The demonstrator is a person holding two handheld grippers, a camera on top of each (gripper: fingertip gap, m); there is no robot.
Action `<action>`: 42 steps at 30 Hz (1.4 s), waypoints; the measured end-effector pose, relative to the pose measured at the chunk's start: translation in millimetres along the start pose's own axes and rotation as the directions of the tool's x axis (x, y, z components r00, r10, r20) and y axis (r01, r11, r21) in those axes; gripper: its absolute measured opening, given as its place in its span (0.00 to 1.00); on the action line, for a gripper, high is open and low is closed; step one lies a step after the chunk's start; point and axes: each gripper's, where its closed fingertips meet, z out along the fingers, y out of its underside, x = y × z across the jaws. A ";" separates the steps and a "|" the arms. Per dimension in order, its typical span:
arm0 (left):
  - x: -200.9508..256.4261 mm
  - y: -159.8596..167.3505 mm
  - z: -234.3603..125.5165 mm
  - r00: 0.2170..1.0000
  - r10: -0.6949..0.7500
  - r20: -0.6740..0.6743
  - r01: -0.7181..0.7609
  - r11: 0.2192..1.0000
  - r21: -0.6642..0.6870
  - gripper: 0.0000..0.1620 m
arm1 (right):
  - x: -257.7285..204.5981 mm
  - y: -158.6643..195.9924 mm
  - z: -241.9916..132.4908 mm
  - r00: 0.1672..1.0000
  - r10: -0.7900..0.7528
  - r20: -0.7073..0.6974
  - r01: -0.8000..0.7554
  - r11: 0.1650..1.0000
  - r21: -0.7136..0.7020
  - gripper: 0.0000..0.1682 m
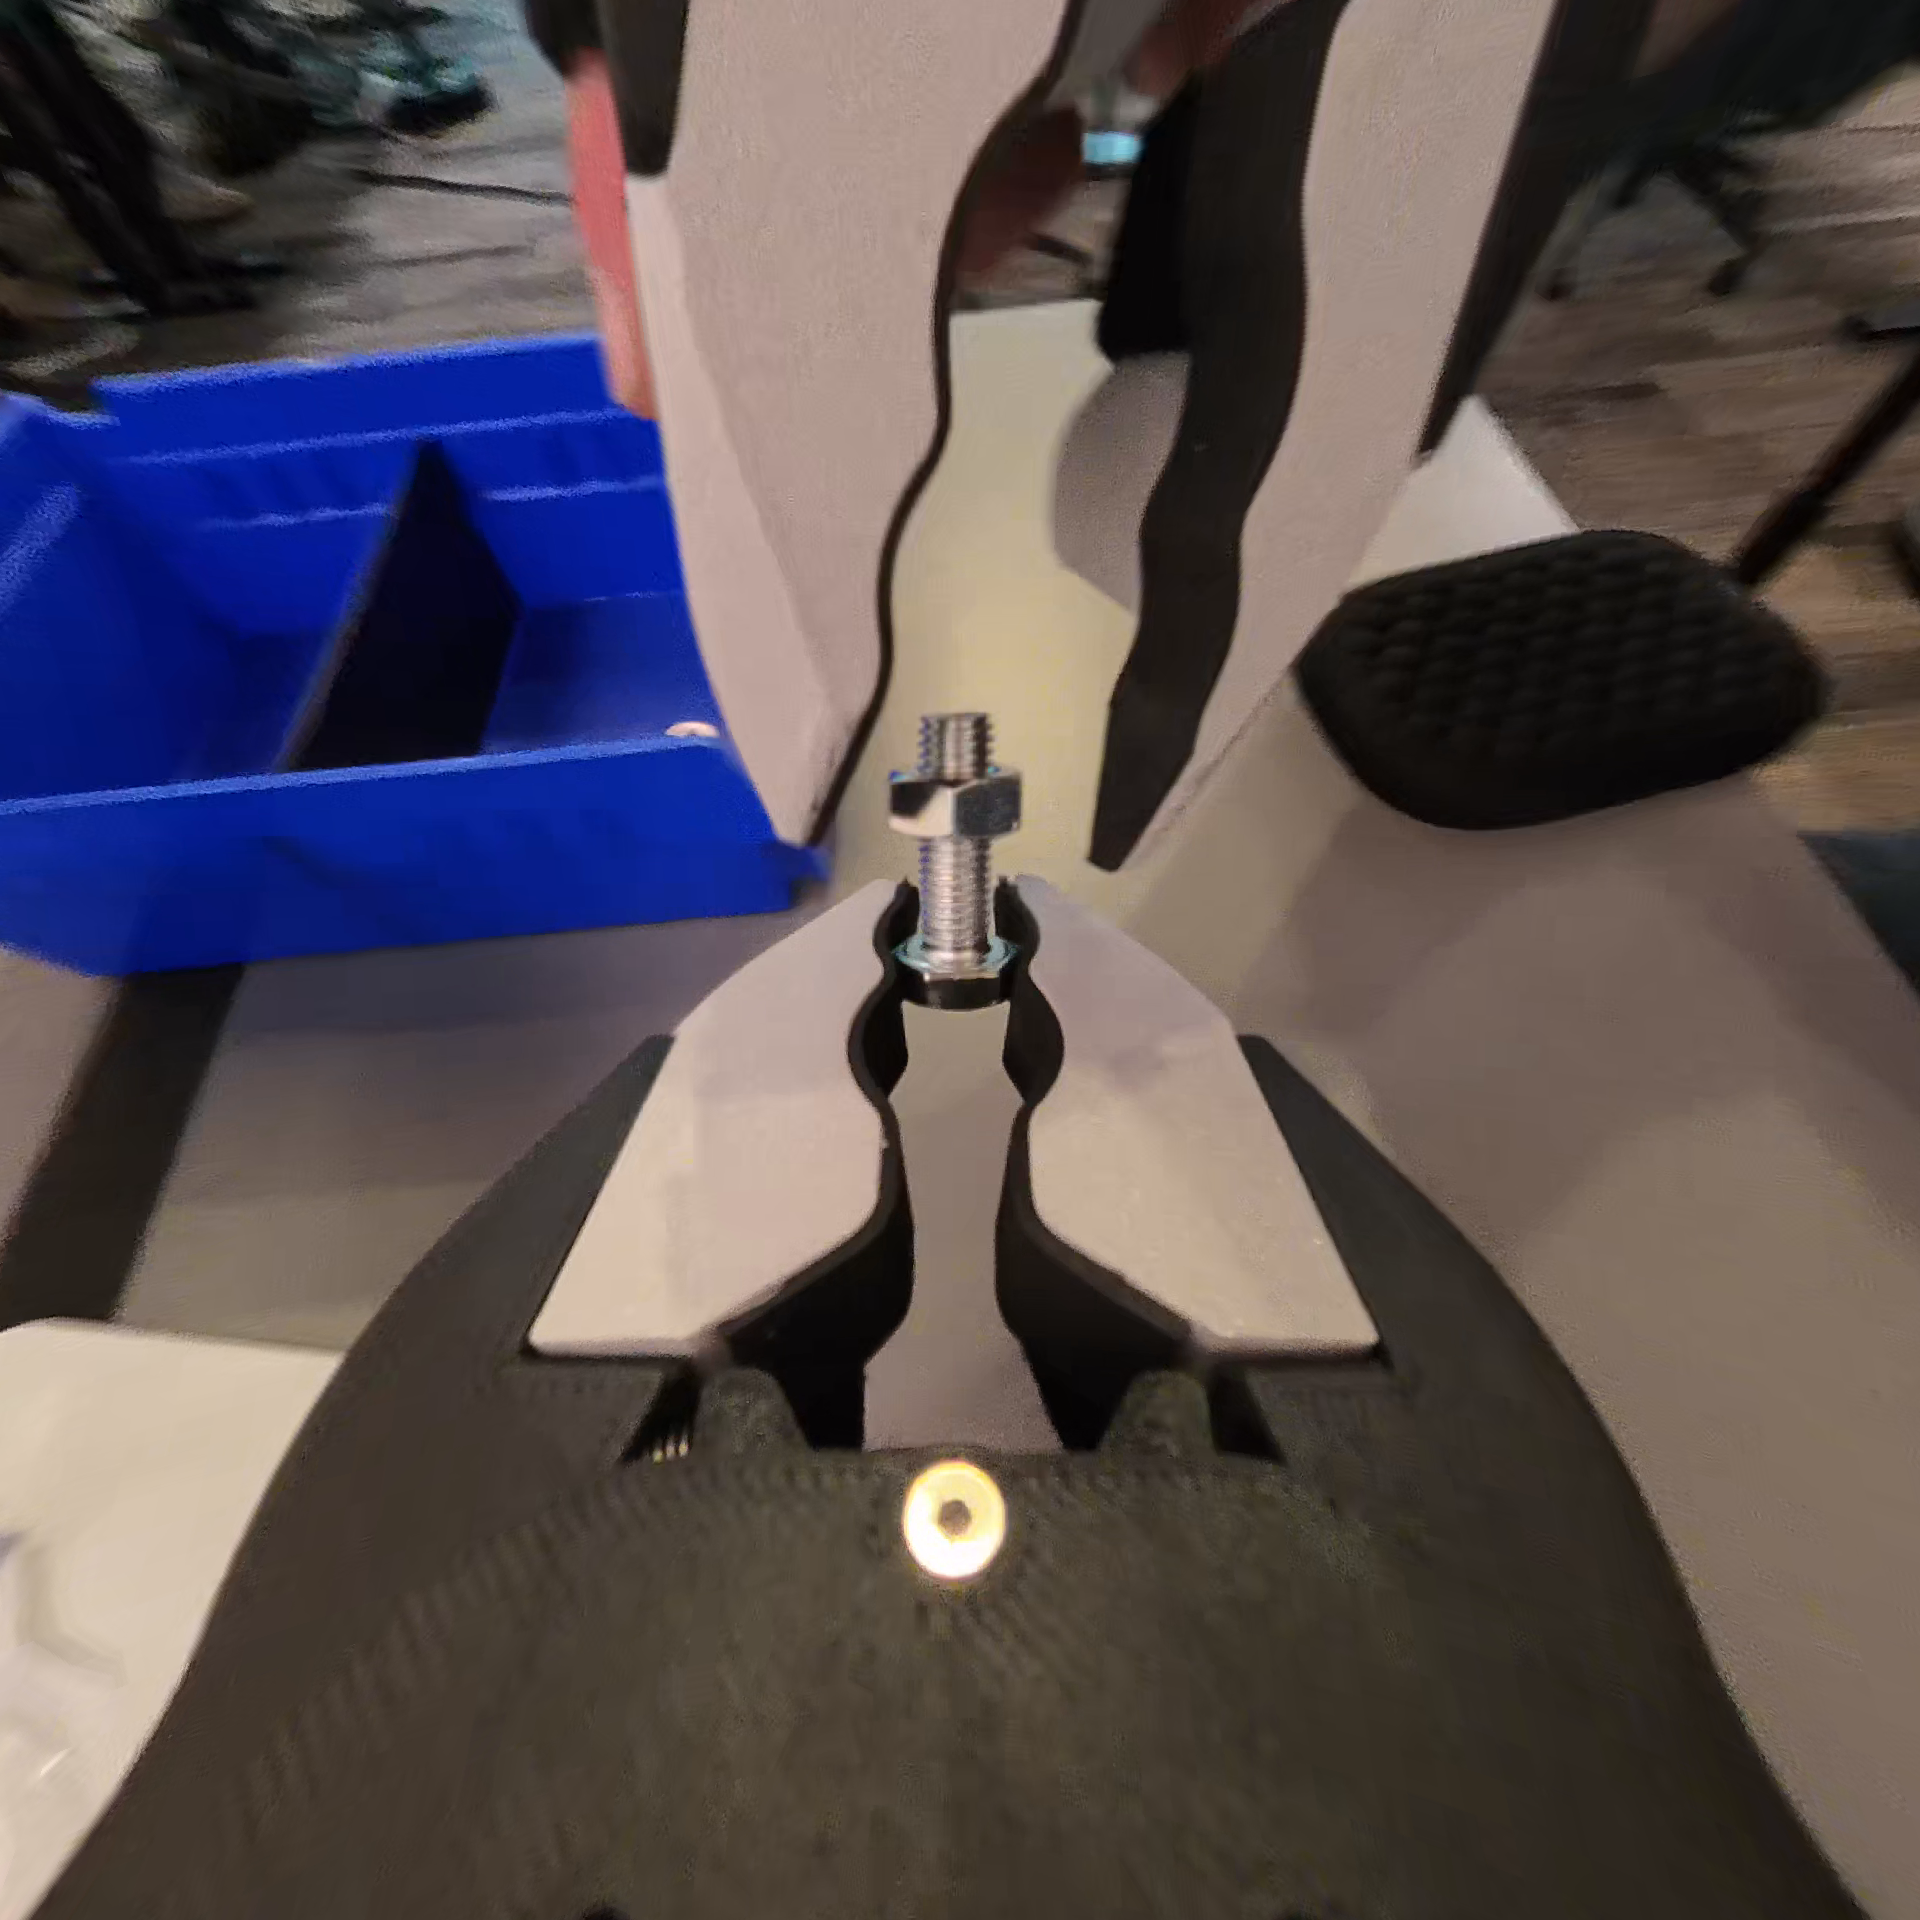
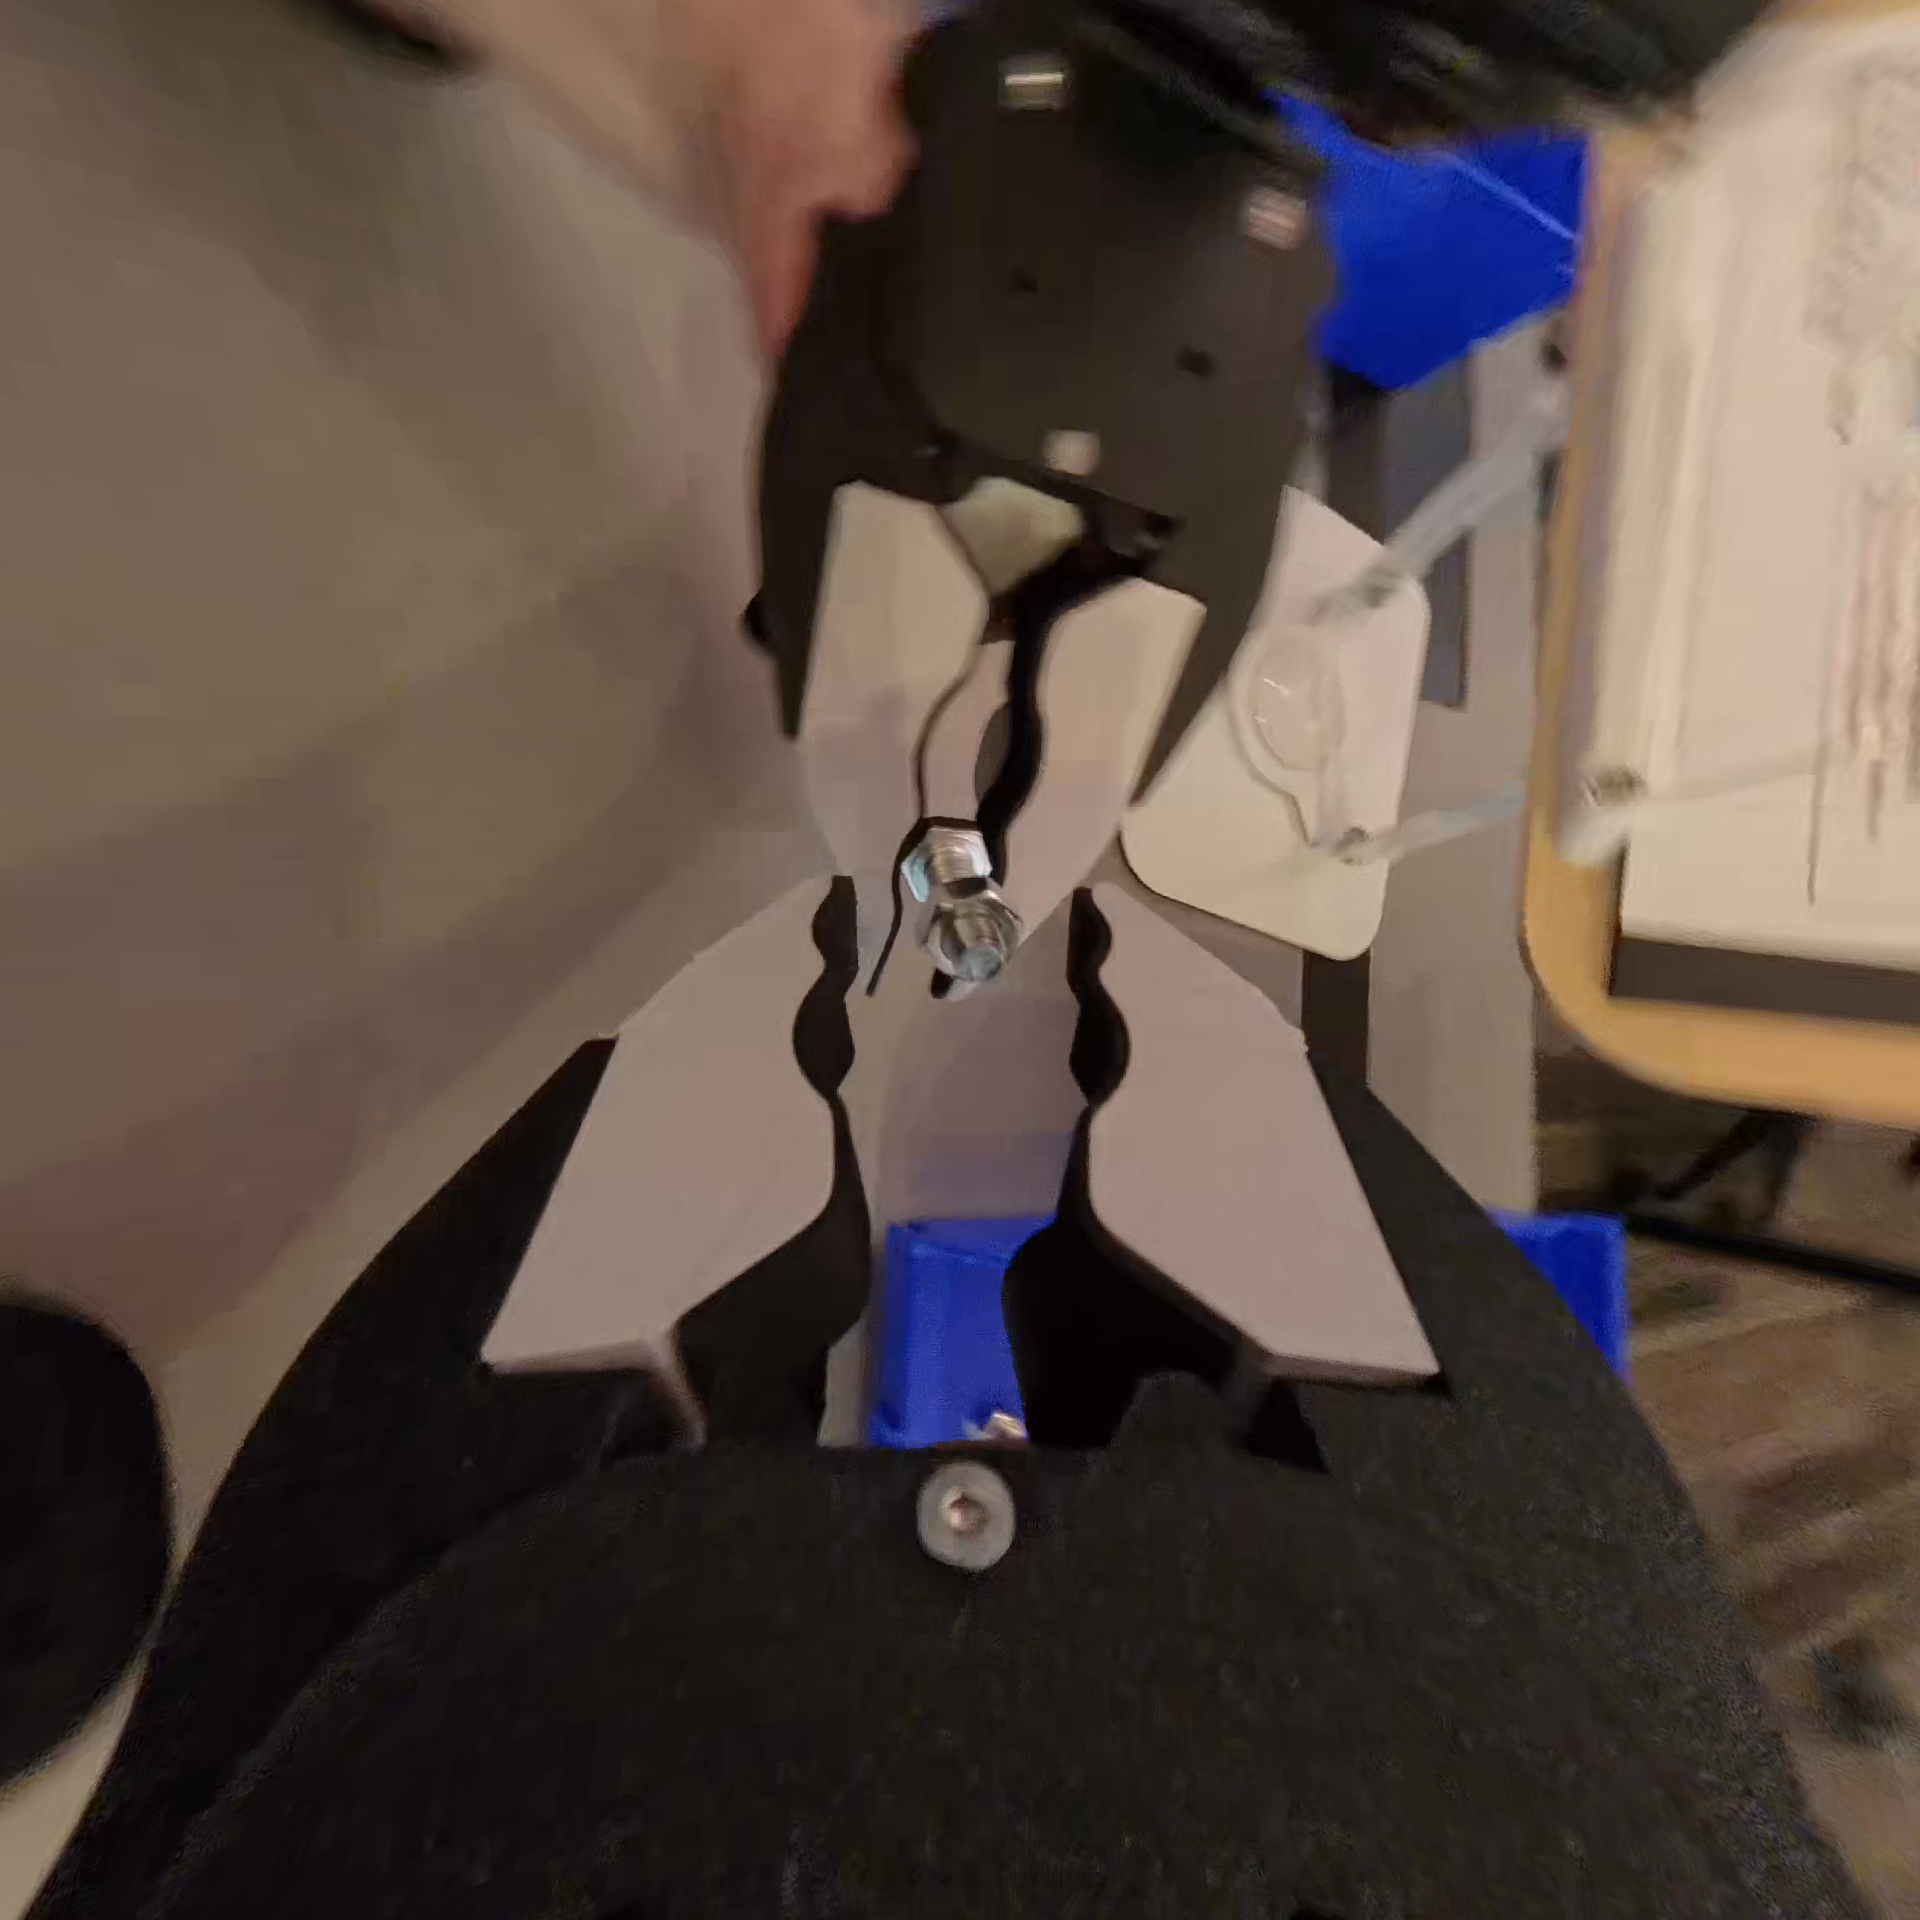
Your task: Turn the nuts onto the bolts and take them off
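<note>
My left hand-held gripper [image 1: 956, 914] clamping bolt [image 1: 954, 894] upright, nut [image 1: 956, 805] at twelve o'clock, my right hand-held gripper [image 2: 961, 925] agape around it, blue bin [image 1: 312, 665] at ten.

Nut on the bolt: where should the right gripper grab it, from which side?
Grip the nut across two opposite hex flats, coming straight in over the bolt's free threaded end. The left gripper clamps the head end, so only that end is open. The right gripper is open, not touching.
</note>
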 end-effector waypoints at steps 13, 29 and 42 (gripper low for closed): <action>-39.1 -2.1 -0.4 0.837 0.273 0.474 -0.174 0.954 -0.242 0.09 | 7.6 19.8 4.3 0.532 0.796 0.288 -0.845 0.481 0.233 0.17; 6.9 4.7 14.9 0.996 0.074 0.052 -0.069 0.993 -0.095 0.09 | -20.8 12.3 3.3 0.969 0.236 0.074 -0.243 0.964 0.108 0.12; 59.4 13.6 22.7 0.916 -0.039 -0.400 0.051 0.999 0.018 0.09 | -50.9 15.9 6.9 0.897 -0.431 0.099 0.442 0.880 -0.174 0.14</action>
